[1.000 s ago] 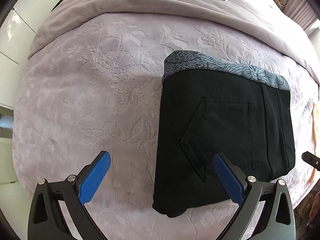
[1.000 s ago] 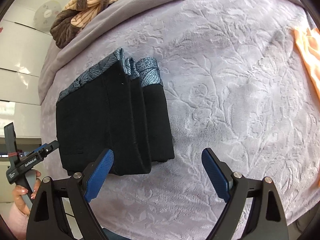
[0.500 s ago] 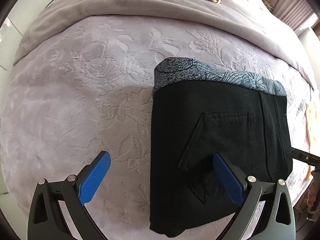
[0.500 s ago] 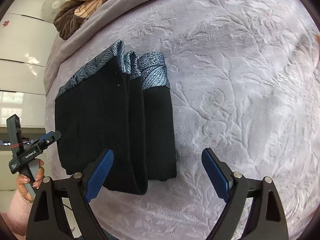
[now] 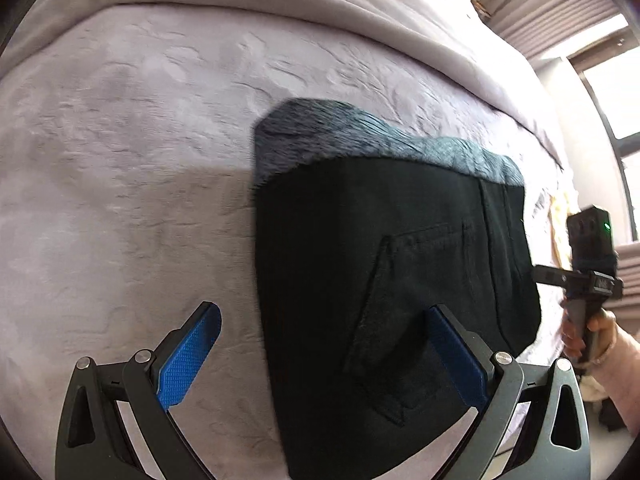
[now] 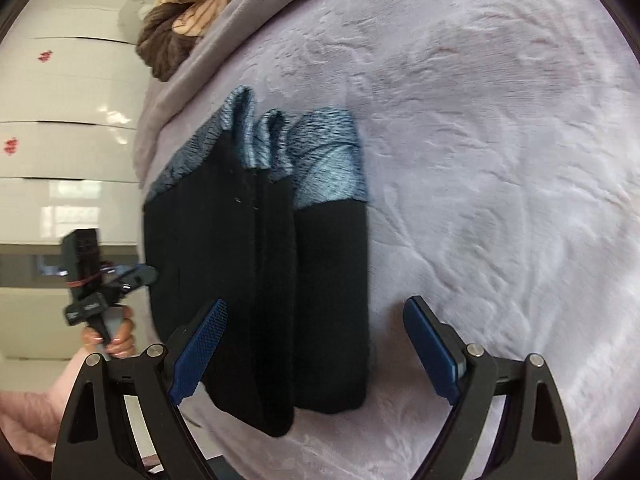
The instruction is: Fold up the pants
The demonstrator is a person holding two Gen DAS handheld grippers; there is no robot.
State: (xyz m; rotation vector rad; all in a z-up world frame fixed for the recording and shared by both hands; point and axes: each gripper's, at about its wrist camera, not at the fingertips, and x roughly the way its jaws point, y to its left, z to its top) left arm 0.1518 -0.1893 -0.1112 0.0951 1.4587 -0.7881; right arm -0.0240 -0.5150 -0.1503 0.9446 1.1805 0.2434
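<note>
I'm bringing both grippers in closer vs 1 s ago. In the left wrist view the folded black pants with the blue-grey patterned waistband (image 5: 384, 280) are filling more of the frame and sliding toward the left gripper (image 5: 326, 356), w/ its right blue pad now overlapping the back pocket area. The right gripper (image 5: 576, 276), only a black tip at the edge before, is now showing w/ its handle and the hand around it. In the right wrist view the pants (image 6: 260, 280) are looming larger between the right gripper's (image 6: 316, 348) blue pads; the orange cloth is gone from frame, and the left gripper (image 6: 132, 276) is nearer the pants' edge.
</note>
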